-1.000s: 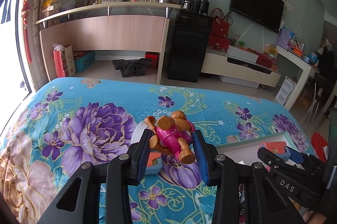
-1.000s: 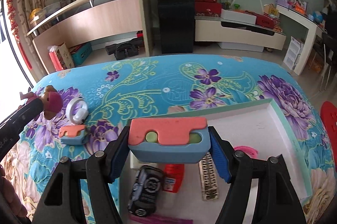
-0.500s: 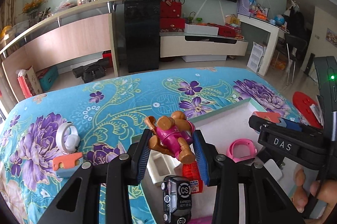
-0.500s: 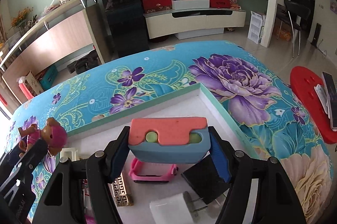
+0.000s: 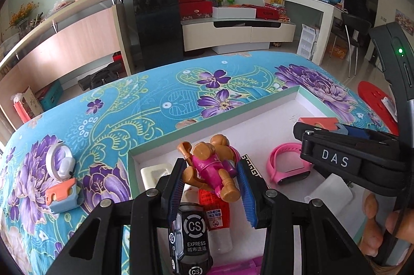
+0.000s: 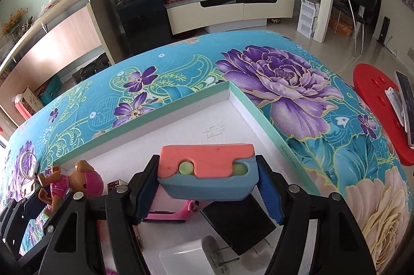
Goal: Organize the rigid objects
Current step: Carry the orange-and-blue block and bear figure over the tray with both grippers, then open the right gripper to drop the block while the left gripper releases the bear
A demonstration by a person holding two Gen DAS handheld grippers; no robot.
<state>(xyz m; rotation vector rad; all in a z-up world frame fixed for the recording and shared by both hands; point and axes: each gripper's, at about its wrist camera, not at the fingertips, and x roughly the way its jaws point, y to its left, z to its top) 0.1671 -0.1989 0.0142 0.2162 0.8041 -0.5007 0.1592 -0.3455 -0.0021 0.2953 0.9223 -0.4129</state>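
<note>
Left gripper (image 5: 211, 187) clenched on a stiff, light toy figure (image 5: 209, 166), best pinched across the torso, above the white tray (image 5: 227, 114). Right gripper (image 6: 207, 187) clamped on a blocky coral-and-blue toy (image 6: 207, 174), rigid, taken by flat sides. Underneath, floral bedspread (image 6: 284, 73); beyond, cluttered living room.

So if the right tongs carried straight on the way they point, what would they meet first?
Probably the black adapter lying in the white tray, just below the held orange-and-blue block. Depth is hard to judge here, so the pink wristband beside it could come first.
</note>
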